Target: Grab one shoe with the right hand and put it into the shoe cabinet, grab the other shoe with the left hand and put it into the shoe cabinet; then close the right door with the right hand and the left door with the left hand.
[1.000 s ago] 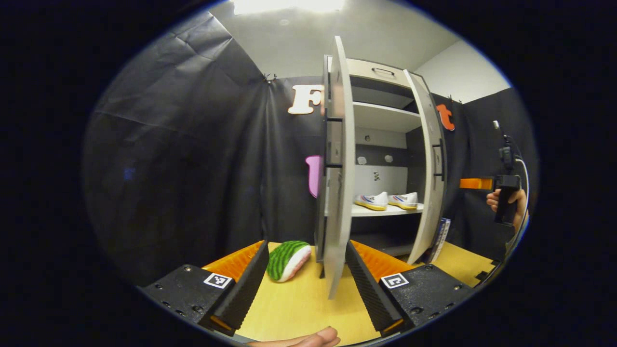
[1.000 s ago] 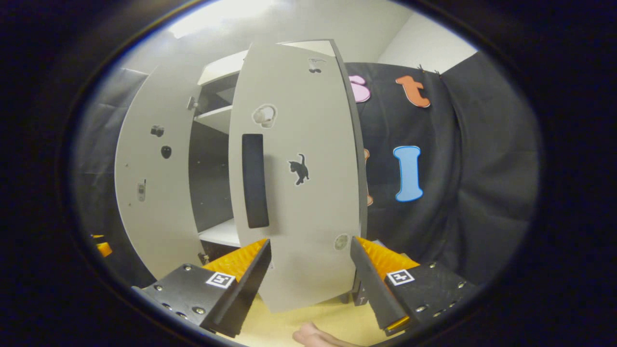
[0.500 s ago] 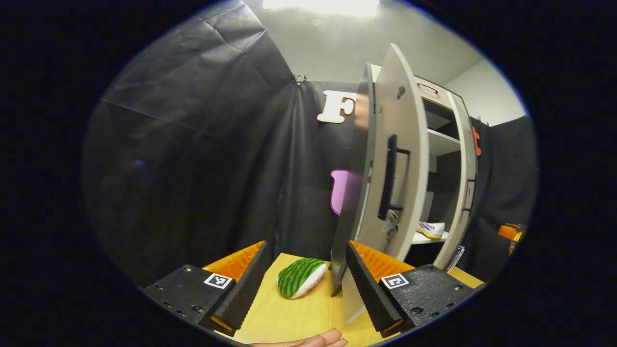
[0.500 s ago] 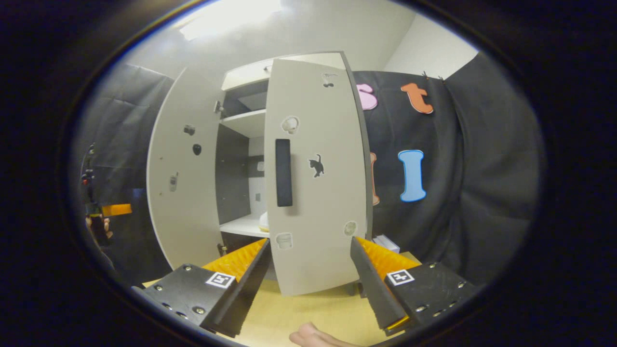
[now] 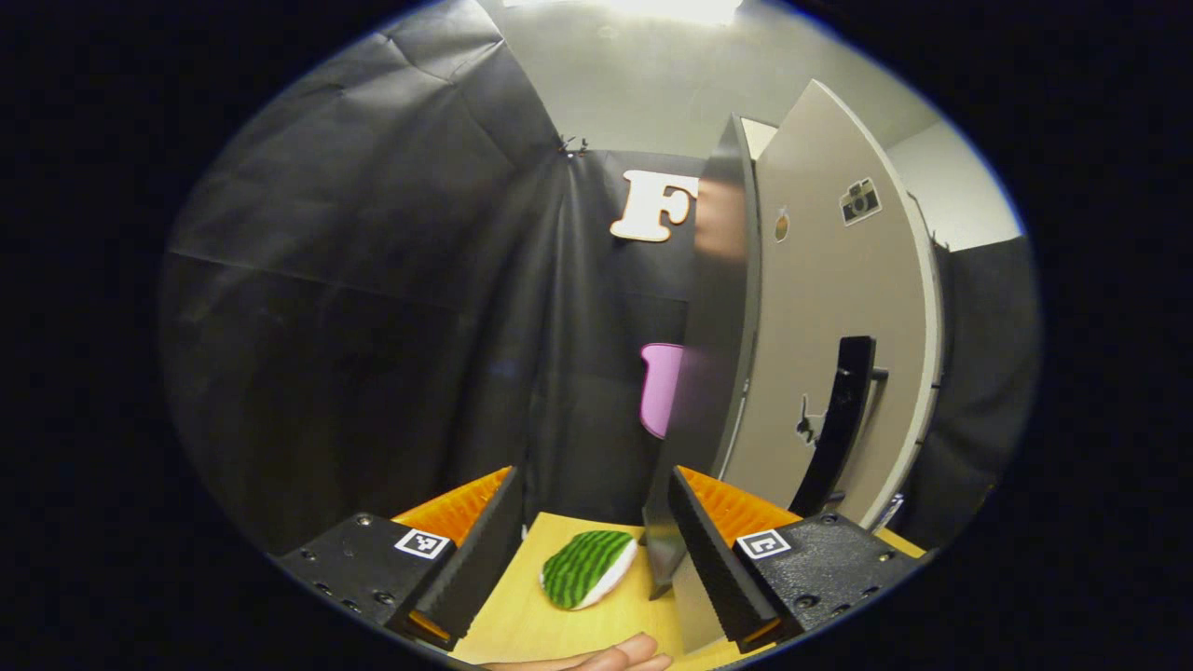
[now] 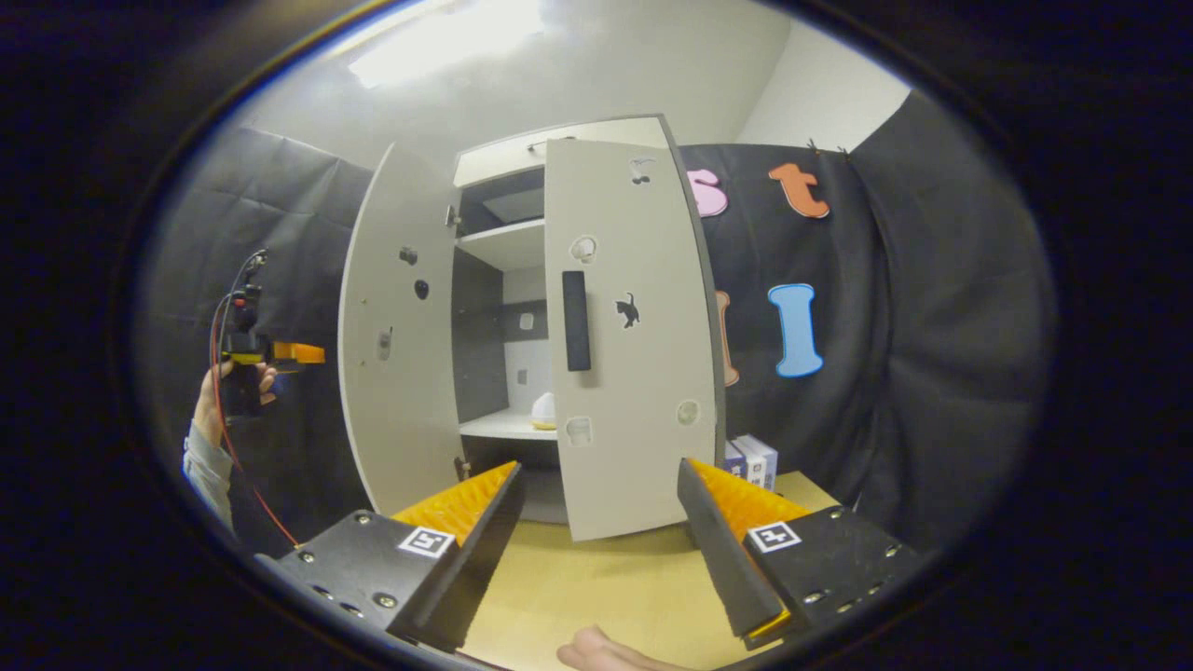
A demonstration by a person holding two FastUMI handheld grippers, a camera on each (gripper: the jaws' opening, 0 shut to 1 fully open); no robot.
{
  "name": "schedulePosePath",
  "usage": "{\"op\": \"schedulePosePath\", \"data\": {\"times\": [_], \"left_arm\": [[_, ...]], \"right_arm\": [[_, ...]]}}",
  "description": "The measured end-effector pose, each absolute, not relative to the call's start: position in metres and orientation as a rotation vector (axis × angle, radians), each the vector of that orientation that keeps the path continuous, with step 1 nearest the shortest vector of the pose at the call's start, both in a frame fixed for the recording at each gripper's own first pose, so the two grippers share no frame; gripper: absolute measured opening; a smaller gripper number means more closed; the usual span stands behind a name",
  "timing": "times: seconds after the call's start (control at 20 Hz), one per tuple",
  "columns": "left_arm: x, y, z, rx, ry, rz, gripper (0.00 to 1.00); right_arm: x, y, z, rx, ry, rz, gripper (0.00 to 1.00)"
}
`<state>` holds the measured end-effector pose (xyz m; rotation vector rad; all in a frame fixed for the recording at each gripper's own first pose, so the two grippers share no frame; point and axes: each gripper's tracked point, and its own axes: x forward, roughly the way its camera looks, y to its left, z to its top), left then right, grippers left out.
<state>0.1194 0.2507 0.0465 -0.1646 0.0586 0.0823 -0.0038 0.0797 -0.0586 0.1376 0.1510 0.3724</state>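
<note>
Shoe cabinet (image 6: pixel 559 168) doors are what is left to deal with, judging by how things lie: a pale shoe (image 6: pixel 543 410) sits on the lower shelf (image 6: pixel 499 426) inside, seen through the gap in the right gripper view, and both doors stand ajar. The cabinet stands on the wooden tabletop (image 6: pixel 596 582) against the black booth wall.

The right door (image 6: pixel 634 335) hangs roughly half open in front of the right gripper (image 6: pixel 596 522), whose jaws are spread wide and hold nothing, well short of the panel. The left door (image 6: pixel 396 326) stands open beside it; in the left gripper view that left door (image 5: pixel 829 308) swings close by, with its dark bar handle (image 5: pixel 834 424) near the left gripper (image 5: pixel 592 527), jaws also wide and empty.

Each door looks like a stiff, flat board on hinges, light to swing and with little resistance (a judgement only). It needs no grasp: a flat push on the outer face, near the free edge or around the dark handle (image 6: pixel 576 321), should give the best leverage. The face looks smooth, so a finger may slide; pressing squarely should help. The doors may rebound if pushed too briskly.

A green striped plush toy (image 5: pixel 587 568) lies on the tabletop between the left jaws' line of sight, clear of the door's sweep as far as I can judge.
</note>
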Motion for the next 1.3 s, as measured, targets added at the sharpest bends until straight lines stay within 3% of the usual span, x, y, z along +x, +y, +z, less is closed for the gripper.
{"op": "schedulePosePath", "data": {"times": [0.1,0.15,0.2,0.25,0.55,0.6,0.65,0.7,0.75,0.85,0.9,0.95,1.0,1.3], "left_arm": [[0.13,0.257,0.051,-0.194,0.061,0.089,0.96],[0.134,0.255,0.053,-0.206,0.063,0.083,0.93],[0.138,0.246,0.055,-0.208,0.063,0.058,0.96],[0.141,0.237,0.056,-0.187,0.068,0.024,0.93],[0.148,0.201,0.065,-0.182,0.07,-0.058,0.99],[0.149,0.189,0.068,-0.196,0.064,-0.089,0.93],[0.148,0.181,0.07,-0.199,0.06,-0.11,0.96],[0.147,0.173,0.071,-0.196,0.06,-0.118,0.93],[0.15,0.172,0.07,-0.18,0.062,-0.106,0.96],[0.15,0.169,0.073,-0.158,0.066,-0.079,0.9],[0.15,0.167,0.073,-0.159,0.068,-0.079,0.95],[0.152,0.16,0.073,-0.169,0.078,-0.092,0.89],[0.154,0.154,0.073,-0.185,0.087,-0.105,0.94],[0.156,0.118,0.066,-0.163,0.097,-0.103,0.94]], "right_arm": [[-0.016,0.079,-0.068,0.158,0.163,0.381,0.95],[-0.021,0.077,-0.07,0.153,0.164,0.382,0.95],[-0.027,0.074,-0.071,0.142,0.162,0.375,0.98],[-0.029,0.068,-0.072,0.127,0.157,0.359,0.95],[-0.025,0.024,-0.075,0.013,0.102,0.24,0.99],[-0.025,0.022,-0.077,0.025,0.105,0.239,0.95],[-0.027,0.022,-0.079,0.04,0.107,0.256,0.96],[-0.028,0.021,-0.079,0.058,0.109,0.272,0.99],[-0.028,0.016,-0.079,0.079,0.109,0.275,0.99],[-0.028,0.006,-0.078,0.12,0.107,0.266,0.96],[-0.028,0.003,-0.077,0.136,0.106,0.263,0.98],[-0.029,0.001,-0.076,0.148,0.102,0.257,0.98],[-0.029,-0.001,-0.074,0.155,0.098,0.25,0.95],[-0.028,-0.002,-0.067,0.11,0.08,0.227,0.99]]}}
